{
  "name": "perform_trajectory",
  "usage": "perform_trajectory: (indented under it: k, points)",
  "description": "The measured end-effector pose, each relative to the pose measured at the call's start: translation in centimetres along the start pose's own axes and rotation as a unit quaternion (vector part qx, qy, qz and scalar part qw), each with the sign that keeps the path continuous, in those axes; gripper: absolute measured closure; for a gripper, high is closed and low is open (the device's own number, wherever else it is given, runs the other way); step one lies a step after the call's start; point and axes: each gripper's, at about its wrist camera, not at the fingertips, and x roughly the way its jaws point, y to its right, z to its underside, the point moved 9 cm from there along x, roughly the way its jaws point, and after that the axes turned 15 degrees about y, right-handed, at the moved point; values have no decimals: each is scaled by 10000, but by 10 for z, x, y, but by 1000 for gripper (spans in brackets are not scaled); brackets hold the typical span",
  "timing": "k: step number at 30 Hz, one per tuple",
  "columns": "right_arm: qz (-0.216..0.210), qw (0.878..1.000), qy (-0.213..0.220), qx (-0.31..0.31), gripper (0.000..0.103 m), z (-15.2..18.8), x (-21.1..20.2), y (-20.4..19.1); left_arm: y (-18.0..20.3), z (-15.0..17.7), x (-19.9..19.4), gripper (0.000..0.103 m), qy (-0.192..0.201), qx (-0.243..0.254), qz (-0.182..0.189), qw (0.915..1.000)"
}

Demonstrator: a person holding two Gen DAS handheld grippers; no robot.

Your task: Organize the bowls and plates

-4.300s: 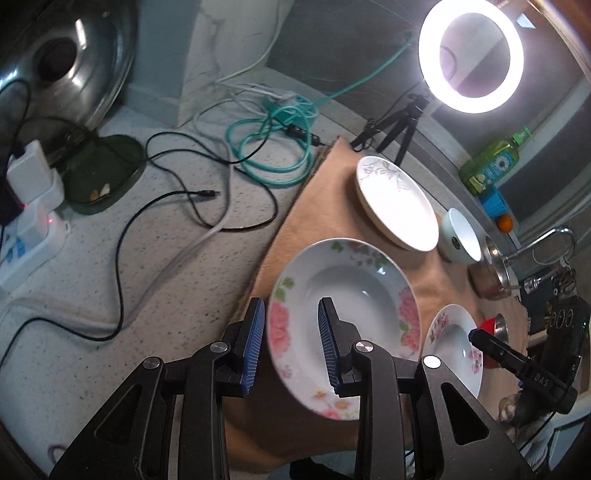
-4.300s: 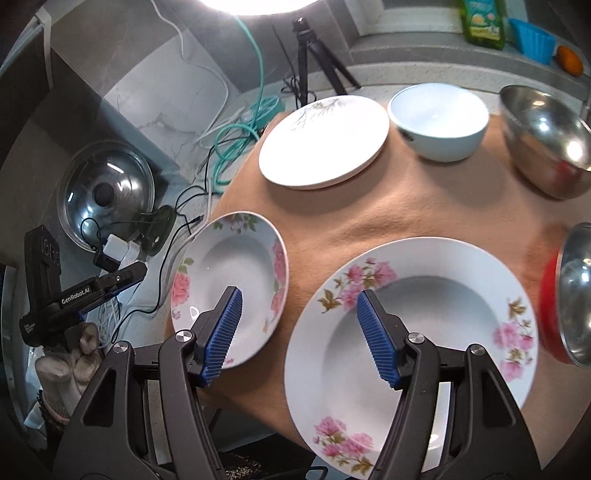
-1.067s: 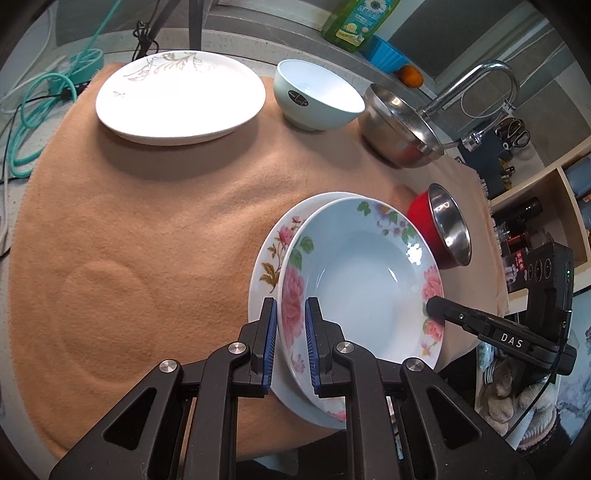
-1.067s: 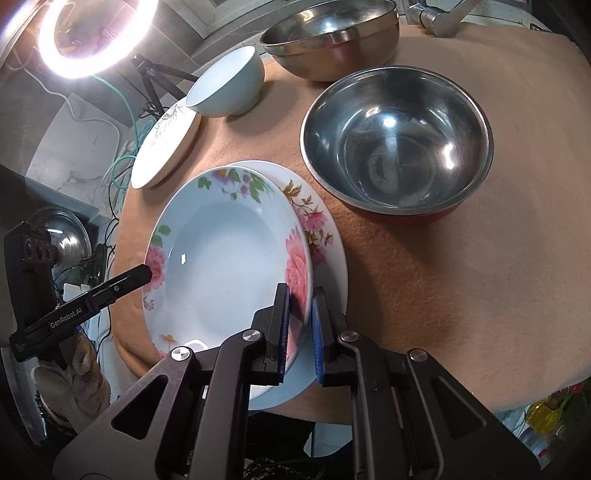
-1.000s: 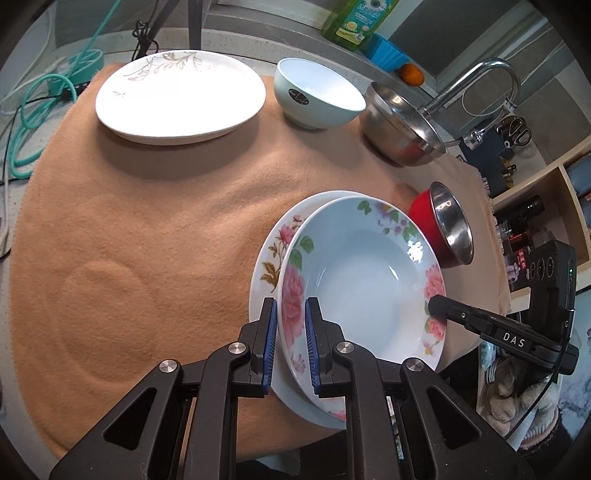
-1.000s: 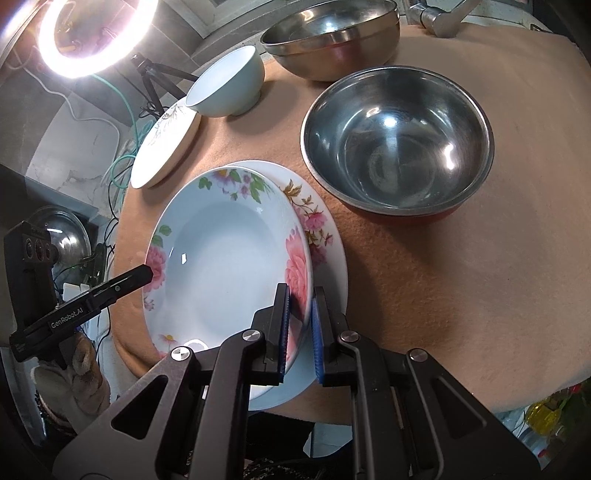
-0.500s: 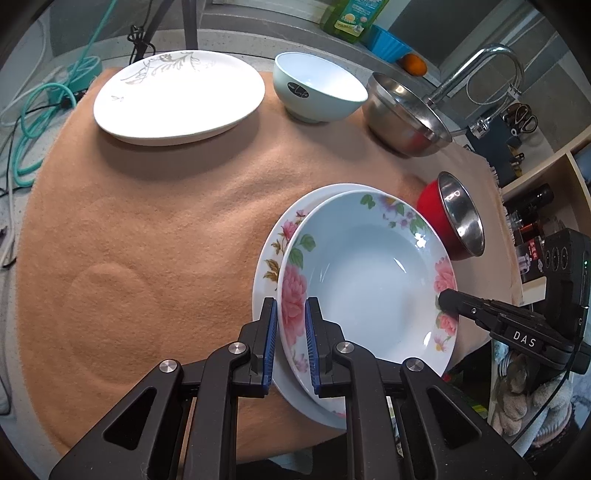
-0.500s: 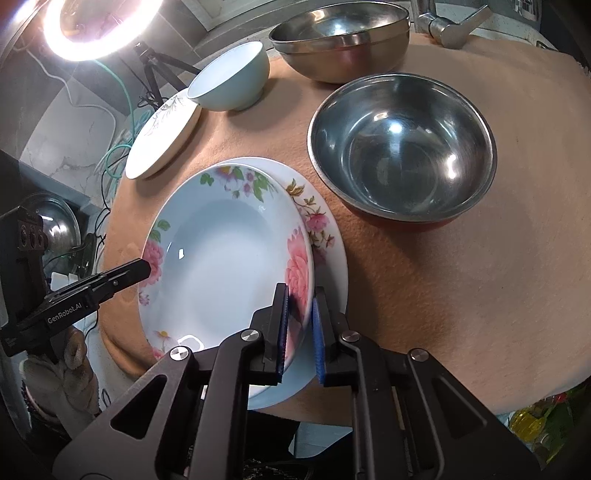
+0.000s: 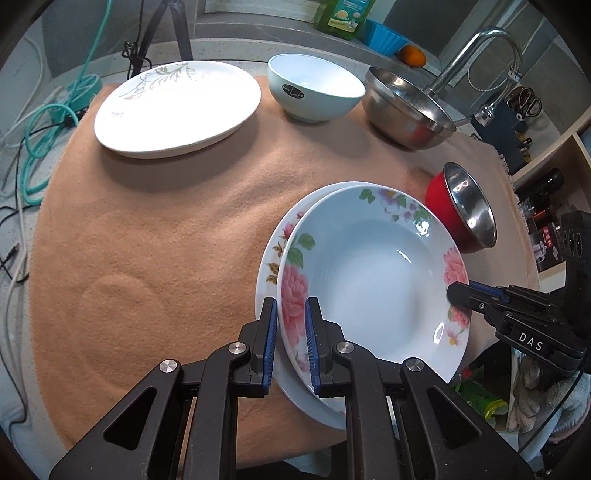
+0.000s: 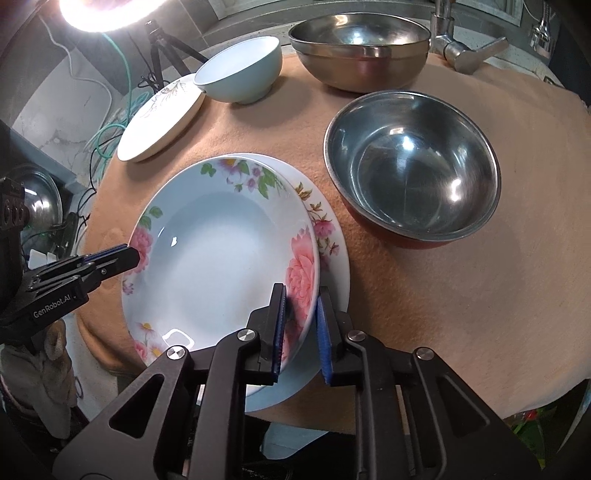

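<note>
A small floral deep plate [image 9: 373,273] lies on a larger floral plate [image 9: 273,254] on the tan cloth. My left gripper [image 9: 290,332] is shut on the small plate's left rim. My right gripper [image 10: 301,325] straddles the opposite rim with its jaws slightly parted, loosening its hold. The small plate [image 10: 221,254] and the larger plate [image 10: 328,236] also show in the right wrist view. A white leaf-pattern plate [image 9: 177,107], a pale blue bowl [image 9: 314,88], a steel bowl [image 9: 406,107] and a red-sided steel bowl [image 10: 410,177] stand around.
The tan cloth [image 9: 147,229] covers the counter. A tap [image 9: 476,55] and a soap bottle [image 9: 343,18] are at the back right. Teal and black cables [image 9: 44,122] lie left of the cloth. A ring light [image 10: 107,11] on a tripod stands behind.
Both grippers have carried the small floral plate over onto the larger floral plate and lowered it. The right jaws have parted slightly in the last half second.
</note>
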Motion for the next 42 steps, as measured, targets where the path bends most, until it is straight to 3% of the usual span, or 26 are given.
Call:
perform_trajectory:
  k: [14,26,33,37,42]
  points:
    - [493,9953,18,-828,81,2,1,-8,5,-1,1,90,25,362,-194,9992]
    - [522,9954,66,-803,81,-1,0,-5,5,-3,1,90,59,427,-168,9989]
    - [309,9973,321,-591,81,-16,-16,-7,-4,-18,-15,90,265,153,43,9995]
    - [-209,9979,609,-57,81,-38,-28,-16,-22,-34,-28,89,448,-259,281,9983]
    - [-766,9925,804,508,81,-65,-30,-36,-65,-65,-37,89,717,-783,254,9940]
